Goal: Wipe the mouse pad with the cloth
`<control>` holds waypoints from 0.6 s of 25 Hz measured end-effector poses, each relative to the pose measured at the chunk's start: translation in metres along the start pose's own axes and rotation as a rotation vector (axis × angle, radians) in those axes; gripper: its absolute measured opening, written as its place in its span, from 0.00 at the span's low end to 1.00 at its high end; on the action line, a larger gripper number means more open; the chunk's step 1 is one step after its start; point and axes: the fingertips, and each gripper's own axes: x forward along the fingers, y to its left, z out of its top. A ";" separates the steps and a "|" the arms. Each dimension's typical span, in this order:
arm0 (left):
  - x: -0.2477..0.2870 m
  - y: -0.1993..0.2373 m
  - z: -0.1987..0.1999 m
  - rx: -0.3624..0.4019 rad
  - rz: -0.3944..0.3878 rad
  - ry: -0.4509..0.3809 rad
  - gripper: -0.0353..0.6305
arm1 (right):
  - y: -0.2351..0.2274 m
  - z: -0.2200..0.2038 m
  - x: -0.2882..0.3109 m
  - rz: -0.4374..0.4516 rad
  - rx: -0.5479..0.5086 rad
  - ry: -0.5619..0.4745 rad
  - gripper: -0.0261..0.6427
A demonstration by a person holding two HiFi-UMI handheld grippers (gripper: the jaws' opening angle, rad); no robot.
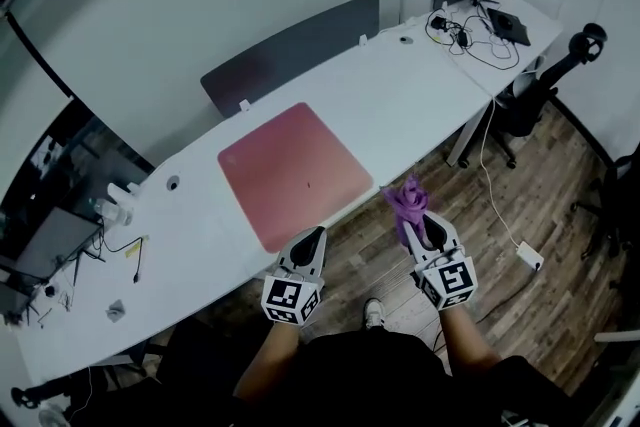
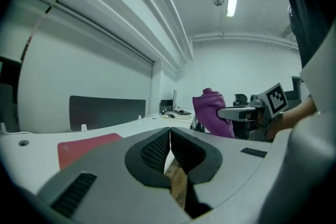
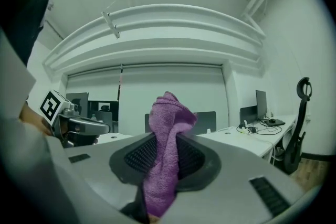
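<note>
Nearest the person, the left claw (image 1: 313,237) is closed on nothing and the right claw (image 1: 427,223) is clamped on the purple cloth (image 1: 407,203), both held short of the bench (image 1: 420,85). Farther out, the red mouse pad (image 1: 295,173) lies flat there, apart from the cloth; wiping looks not yet begun.

no legible text, labels or numbers anywhere

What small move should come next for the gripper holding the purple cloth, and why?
Probably carry the right gripper forward and left, down onto the mouse pad. Its jaws are shut on the purple cloth, but it hangs over the floor, short of the table edge, so the cloth is off the pad.
</note>
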 end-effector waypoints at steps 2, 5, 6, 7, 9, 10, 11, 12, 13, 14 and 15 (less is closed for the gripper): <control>0.004 0.008 -0.002 -0.004 0.056 0.013 0.09 | -0.004 -0.002 0.013 0.044 -0.001 0.003 0.20; 0.005 0.017 0.000 -0.015 0.124 0.017 0.09 | -0.006 -0.004 0.030 0.121 -0.009 0.020 0.20; 0.005 0.018 0.000 -0.015 0.139 0.019 0.09 | -0.005 -0.005 0.036 0.146 -0.007 0.025 0.20; 0.003 0.020 0.000 -0.013 0.152 0.023 0.09 | -0.004 -0.005 0.043 0.161 -0.004 0.022 0.20; -0.001 0.027 -0.002 -0.014 0.177 0.029 0.09 | -0.002 -0.004 0.058 0.163 0.012 0.015 0.20; -0.004 0.031 -0.003 -0.017 0.192 0.030 0.09 | 0.000 -0.005 0.066 0.159 0.033 0.023 0.20; -0.007 0.037 -0.003 -0.020 0.210 0.030 0.09 | 0.003 -0.005 0.074 0.161 0.057 0.033 0.20; -0.010 0.042 -0.003 -0.022 0.231 0.029 0.09 | 0.006 -0.005 0.082 0.168 0.076 0.040 0.20; -0.013 0.048 -0.002 -0.025 0.253 0.029 0.09 | 0.010 -0.005 0.089 0.177 0.087 0.042 0.20; -0.016 0.054 -0.002 -0.030 0.271 0.027 0.09 | 0.015 -0.004 0.095 0.188 0.089 0.041 0.20; -0.019 0.061 -0.001 -0.035 0.286 0.023 0.09 | 0.019 -0.003 0.101 0.200 0.088 0.038 0.20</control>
